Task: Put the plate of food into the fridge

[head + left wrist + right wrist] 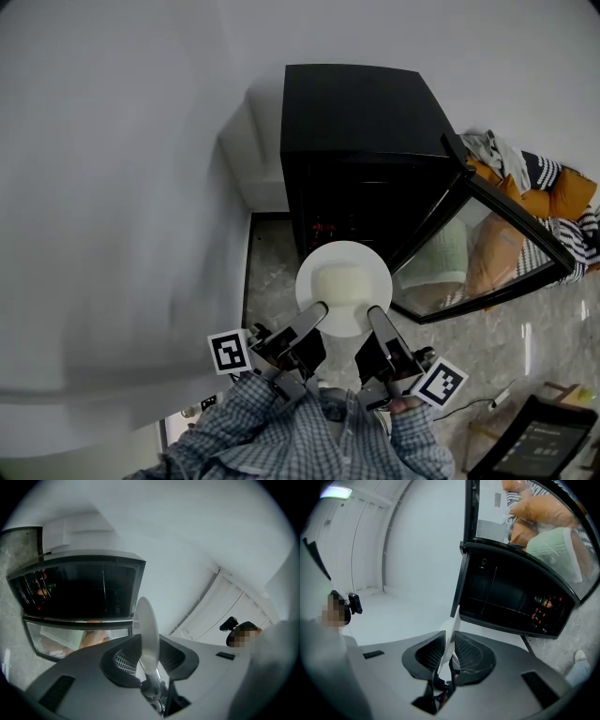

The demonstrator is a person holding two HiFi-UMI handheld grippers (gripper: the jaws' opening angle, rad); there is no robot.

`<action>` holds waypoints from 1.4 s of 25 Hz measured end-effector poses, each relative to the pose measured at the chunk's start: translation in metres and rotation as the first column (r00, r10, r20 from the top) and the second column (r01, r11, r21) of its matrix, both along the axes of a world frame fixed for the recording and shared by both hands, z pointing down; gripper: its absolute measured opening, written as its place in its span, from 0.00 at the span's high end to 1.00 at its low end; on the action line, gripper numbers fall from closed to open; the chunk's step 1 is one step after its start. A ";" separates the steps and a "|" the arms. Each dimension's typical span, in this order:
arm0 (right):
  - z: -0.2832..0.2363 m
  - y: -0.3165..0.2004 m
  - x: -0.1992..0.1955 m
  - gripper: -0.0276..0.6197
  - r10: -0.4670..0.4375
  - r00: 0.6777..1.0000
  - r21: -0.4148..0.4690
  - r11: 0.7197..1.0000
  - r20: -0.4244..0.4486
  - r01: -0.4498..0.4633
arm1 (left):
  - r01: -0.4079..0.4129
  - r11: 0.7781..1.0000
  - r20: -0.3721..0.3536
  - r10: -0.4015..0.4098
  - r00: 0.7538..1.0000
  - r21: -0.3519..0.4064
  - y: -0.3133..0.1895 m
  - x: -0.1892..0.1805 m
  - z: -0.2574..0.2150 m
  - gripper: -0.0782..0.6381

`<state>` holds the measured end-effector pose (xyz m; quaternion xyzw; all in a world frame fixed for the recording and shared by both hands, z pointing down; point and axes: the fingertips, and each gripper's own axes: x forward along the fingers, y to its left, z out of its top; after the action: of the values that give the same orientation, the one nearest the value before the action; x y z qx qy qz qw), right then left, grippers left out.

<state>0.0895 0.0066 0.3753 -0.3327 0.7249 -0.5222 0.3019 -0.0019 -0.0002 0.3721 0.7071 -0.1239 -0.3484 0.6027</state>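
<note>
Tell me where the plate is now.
Centre of the head view: the plate is held at its near rim by the left gripper and right gripper, in front of the open fridge.

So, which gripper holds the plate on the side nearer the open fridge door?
The right gripper: the door hangs open on its side of the plate; the left gripper grips the opposite rim.

The plate (pixel 347 251) is white, the food (pixel 339 281) pale cream. The fridge (pixel 361 122) is black, with small red spots (pixel 323 228) inside; its door (pixel 516 217) has a black frame. The left gripper (pixel 319 309) and right gripper (pixel 375 314) are dark grey, their cubes (pixel 230 352) white with black squares. The sleeves (pixel 272 436) are blue-and-white check. The floor (pixel 272 267) is grey, marble-veined. By the door lie orange cushions (pixel 567 197) and black-and-white striped cloth (pixel 544 169).
</note>
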 end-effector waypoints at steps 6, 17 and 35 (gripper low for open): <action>0.005 -0.029 -0.001 0.86 0.030 0.999 -0.008 1.000 -0.011 -0.030 | -0.027 1.000 -0.011 0.027 1.000 -0.008 -0.032 0.000 0.006 0.76; 0.016 -0.090 0.003 0.86 0.090 0.996 -0.011 0.996 -0.028 -0.090 | -0.096 0.995 -0.011 0.096 0.995 -0.012 -0.098 0.005 0.018 0.76; 0.027 -0.143 0.008 0.86 0.057 0.997 -0.027 0.998 -0.050 -0.059 | -0.086 0.996 0.005 0.086 0.996 0.007 -0.150 0.009 0.027 0.76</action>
<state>0.0973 -0.1368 0.4023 -0.3707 0.7146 -0.5153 0.2941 0.0075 -0.1501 0.3987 0.7147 -0.0936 -0.3208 0.6144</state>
